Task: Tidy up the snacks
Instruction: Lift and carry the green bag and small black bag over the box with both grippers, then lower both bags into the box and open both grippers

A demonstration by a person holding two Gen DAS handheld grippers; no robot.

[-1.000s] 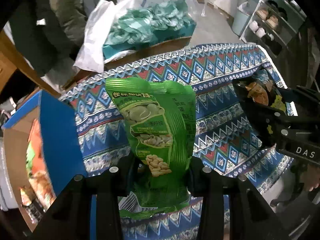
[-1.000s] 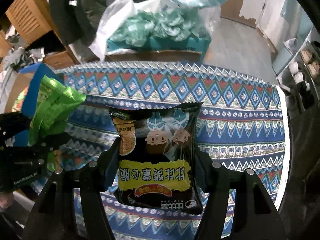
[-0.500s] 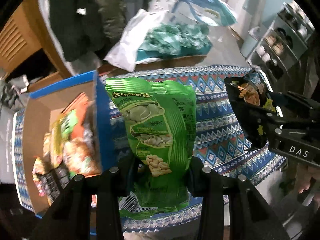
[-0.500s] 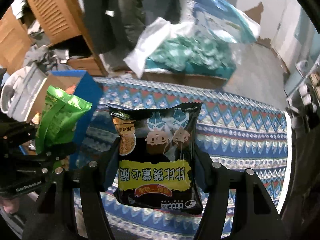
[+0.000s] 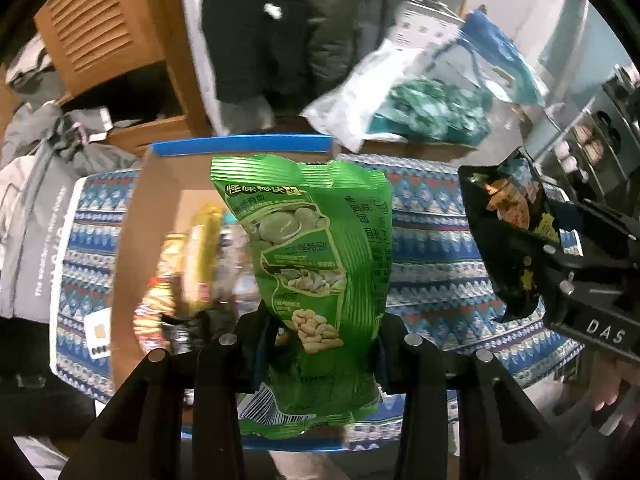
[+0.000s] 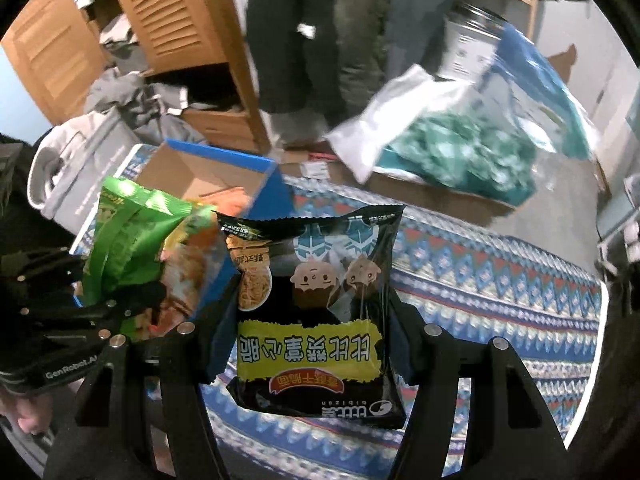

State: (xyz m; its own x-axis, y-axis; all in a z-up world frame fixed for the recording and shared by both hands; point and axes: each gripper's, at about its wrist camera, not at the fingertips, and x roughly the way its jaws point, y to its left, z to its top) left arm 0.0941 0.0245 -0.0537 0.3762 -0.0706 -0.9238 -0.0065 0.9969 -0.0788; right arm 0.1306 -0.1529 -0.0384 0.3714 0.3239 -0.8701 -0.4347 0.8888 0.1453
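My left gripper point(image 5: 316, 340) is shut on a green snack bag point(image 5: 312, 264), held upright over the open cardboard box point(image 5: 160, 200) with blue edges. Several snack packs point(image 5: 188, 264) lie inside the box. My right gripper point(image 6: 316, 320) is shut on a black snack bag point(image 6: 316, 312) with a yellow label, above the patterned tablecloth point(image 6: 500, 292) just right of the box point(image 6: 208, 172). In the right wrist view the green snack bag point(image 6: 124, 248) and left gripper point(image 6: 96, 300) hang at the left. The black snack bag point(image 5: 508, 236) shows at the right of the left wrist view.
A grey bag point(image 5: 32, 220) lies left of the box. Behind the table stand a wooden louvred cabinet point(image 6: 172, 24), hanging dark clothes point(image 5: 256, 32), and a box with white plastic and teal fabric point(image 6: 452, 148). Shelves point(image 5: 592, 136) are at the far right.
Both grippers have carried their bags to the left and upward. The box, first only at the left edge, now lies under the green bag, and the wrists have rolled.
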